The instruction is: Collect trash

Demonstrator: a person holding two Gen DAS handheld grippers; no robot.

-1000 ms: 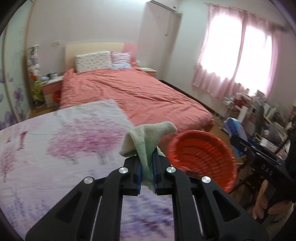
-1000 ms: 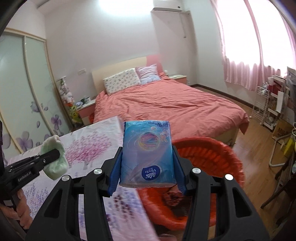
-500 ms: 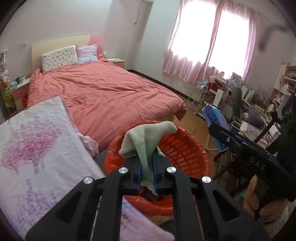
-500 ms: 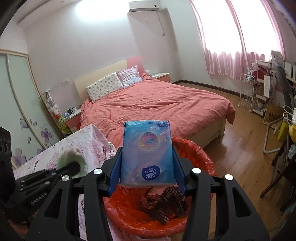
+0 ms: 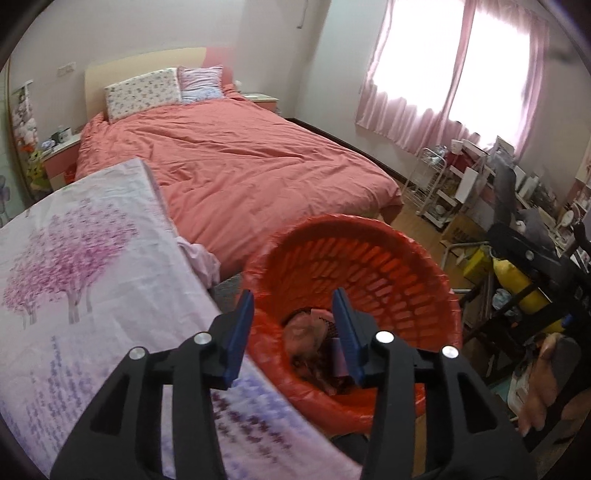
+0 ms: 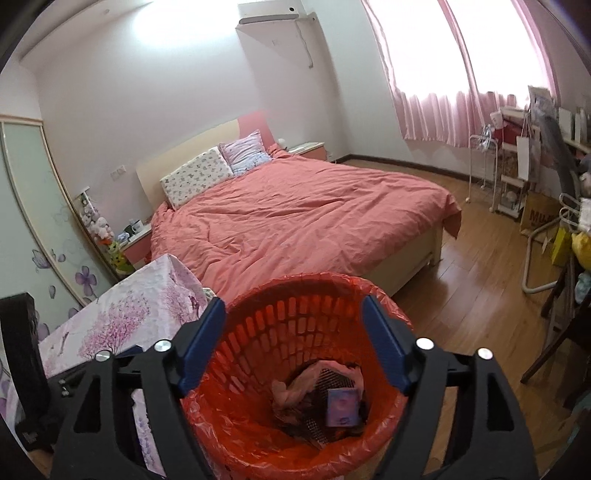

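Both grippers, left (image 5: 293,326) and right (image 6: 293,341), just spread their fingers over the red bin (image 6: 258,332) (nothing between them), where maybe the tissue pack (image 6: 342,407) lies.

The bin (image 6: 295,369) is standing at six o'clock, the bed (image 6: 295,221) lying behind at twelve, the table (image 6: 129,317) sitting at nine.

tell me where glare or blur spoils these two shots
Left wrist view: the window is blown out white, and the flowered cloth near the lens is smeared. Right wrist view: the window and the wall patch glare; the bin stays sharp. Both bend at the edges.
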